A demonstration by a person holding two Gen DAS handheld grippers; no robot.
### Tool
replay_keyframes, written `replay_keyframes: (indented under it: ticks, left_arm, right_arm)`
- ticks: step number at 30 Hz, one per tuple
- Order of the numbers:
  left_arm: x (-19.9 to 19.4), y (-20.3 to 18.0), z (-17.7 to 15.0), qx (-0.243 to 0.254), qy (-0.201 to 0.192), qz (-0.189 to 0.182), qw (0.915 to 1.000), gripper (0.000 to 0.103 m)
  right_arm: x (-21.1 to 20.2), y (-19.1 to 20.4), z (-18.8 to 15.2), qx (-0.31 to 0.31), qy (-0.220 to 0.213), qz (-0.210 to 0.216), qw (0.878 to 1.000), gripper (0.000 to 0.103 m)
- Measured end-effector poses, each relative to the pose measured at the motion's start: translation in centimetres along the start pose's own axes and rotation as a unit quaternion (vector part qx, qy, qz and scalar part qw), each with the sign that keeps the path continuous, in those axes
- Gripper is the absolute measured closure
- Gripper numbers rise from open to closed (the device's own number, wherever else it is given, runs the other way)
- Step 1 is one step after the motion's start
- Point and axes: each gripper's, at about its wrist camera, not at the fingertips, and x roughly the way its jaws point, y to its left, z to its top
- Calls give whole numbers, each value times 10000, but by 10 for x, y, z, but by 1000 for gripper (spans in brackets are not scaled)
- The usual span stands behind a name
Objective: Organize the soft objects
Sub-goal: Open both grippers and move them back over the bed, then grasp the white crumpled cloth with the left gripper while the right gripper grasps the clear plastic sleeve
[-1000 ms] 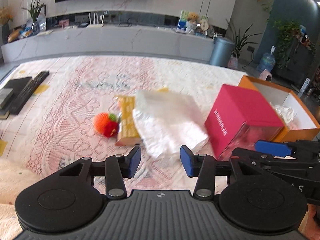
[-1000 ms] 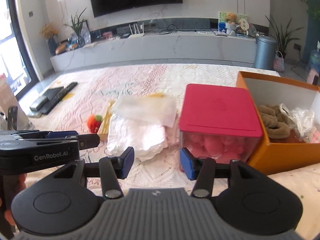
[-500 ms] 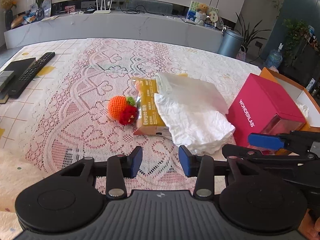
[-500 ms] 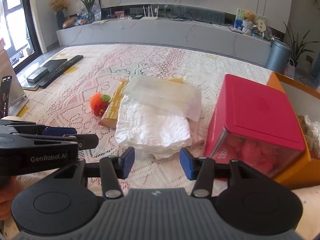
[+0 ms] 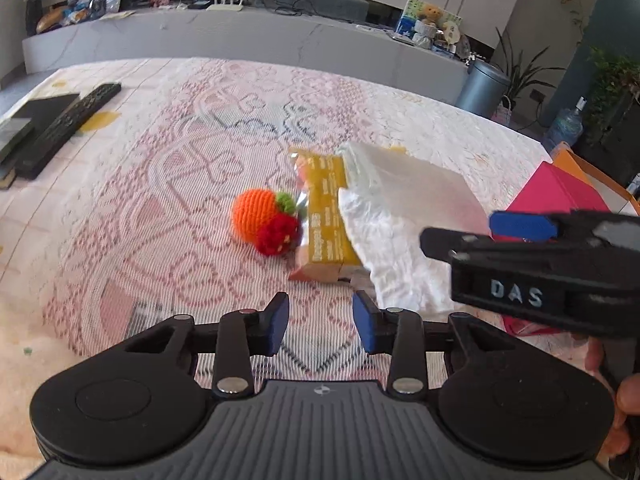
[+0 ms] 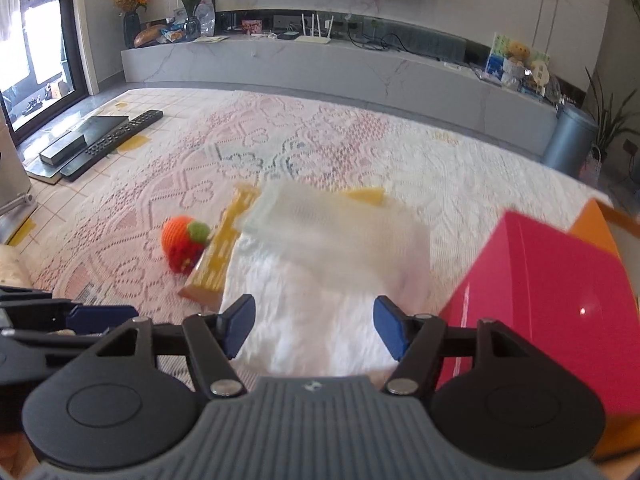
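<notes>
The white soft pack (image 6: pixel 320 280), a crinkled bundle with a smooth translucent sheet over its far half, lies on the lace cloth (image 5: pixel 168 184) with its long axis running away from the cameras, its near end toward the grippers. Against its left edge lies the yellow packet (image 5: pixel 326 216), parallel to it, and just left of that the crocheted orange toy (image 5: pixel 266 220). To the pack's right stands the red-lidded box (image 6: pixel 540 292), with the orange box (image 6: pixel 592 224) behind it.

Within the last second both hands have closed in on the pack. The right gripper (image 6: pixel 316 328) has just been opening its jaws, which now stand wide apart over the pack's near end; motion blur hides whether the pads touch it, probably not. The left gripper (image 5: pixel 320 320) has just been narrowing, jaws part open with only cloth between them. A grab by the right seems imminent.
</notes>
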Motion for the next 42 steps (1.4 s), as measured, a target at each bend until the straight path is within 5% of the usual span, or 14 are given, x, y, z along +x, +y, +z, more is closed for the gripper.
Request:
replay_keyframes:
  ticks: [7, 11, 16, 19, 24, 32, 42]
  left_arm:
    - [15, 2, 11, 3, -6, 49, 10000, 60]
    - [19, 3, 10, -16, 47, -16, 10000, 60]
    - [20, 2, 10, -64, -2, -254, 9997, 60]
    - [21, -3, 9, 2, 12, -376, 9993, 59]
    - [20, -10, 6, 88, 15, -474, 9988, 52]
    - [14, -24, -4, 282, 86, -661, 9974, 39]
    - [18, -37, -4, 114, 234, -625, 9977, 25]
  right_arm:
    - [38, -8, 28, -274, 104, 270, 9992, 19]
    - [63, -18, 36, 121, 294, 533, 9981, 21]
    - [75, -27, 30, 562, 573, 1009, 9917, 80]
    - [66, -24, 28, 474, 491, 991, 9927, 93]
    - [32, -25, 26, 379, 194, 968, 9944, 100]
    - [4, -36, 5, 1020, 317, 1376, 9847, 101]
    - [-44, -49, -13, 1218, -54, 580, 9908, 103]
